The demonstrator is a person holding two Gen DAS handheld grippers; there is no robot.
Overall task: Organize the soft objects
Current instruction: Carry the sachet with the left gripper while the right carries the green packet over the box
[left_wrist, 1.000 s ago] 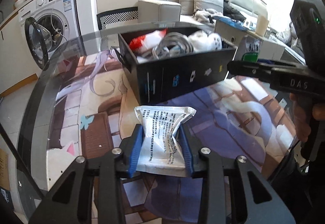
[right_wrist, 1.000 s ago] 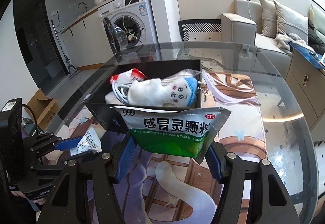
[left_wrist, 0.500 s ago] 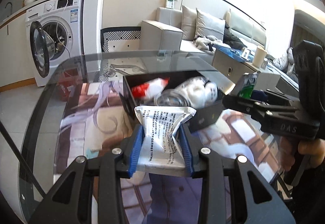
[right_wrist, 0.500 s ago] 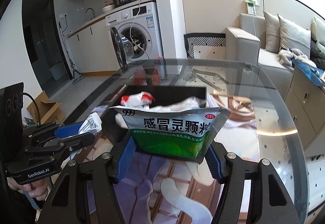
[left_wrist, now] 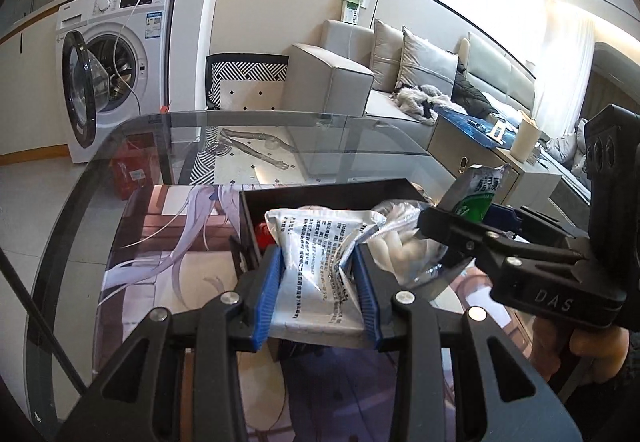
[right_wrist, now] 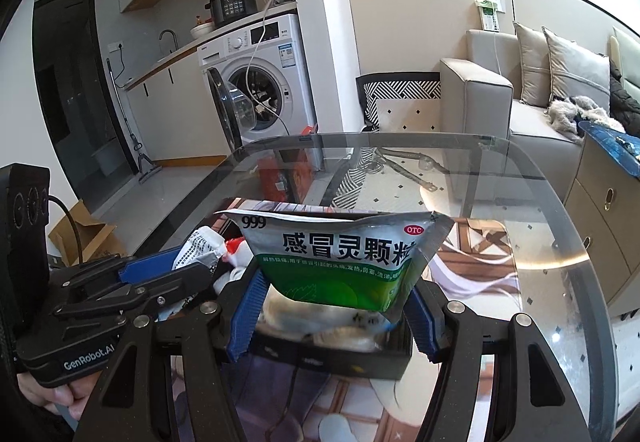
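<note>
Over the near edge of the black box (left_wrist: 320, 190), two sachets are held in the air, one in each gripper. On the left, the left gripper (left_wrist: 318, 284) is clamped on a white sachet (left_wrist: 316, 262) printed with small black text; its blue pads press both long sides, and the sachet's upper end reaches above the box's near left part. Inside the box, a red-and-white packet (right_wrist: 234, 246) is seen near the left wall, and beside it, further right, a clear bag of white pieces (left_wrist: 400, 242) lies among other pale soft things that cannot be told apart. On the right, the right gripper (right_wrist: 334, 316) is pinched on a green-and-white sachet (right_wrist: 340, 258), gripped at its lower corners with its printed face upright and its top edge bowed; it hangs above the near right part of the box. The box rests on a printed mat (left_wrist: 168, 242), which lies on the glass table (right_wrist: 560, 242).

As a judgement, the task is well advanced: several soft items are already stowed in the box, and the two sachets are lifted and brought over it but not yet released. What is left appears to be lowering each sachet into the box and opening the jaws. No other loose soft item is seen on the mat outside the box, though parts of it are hidden behind the grippers.
</note>
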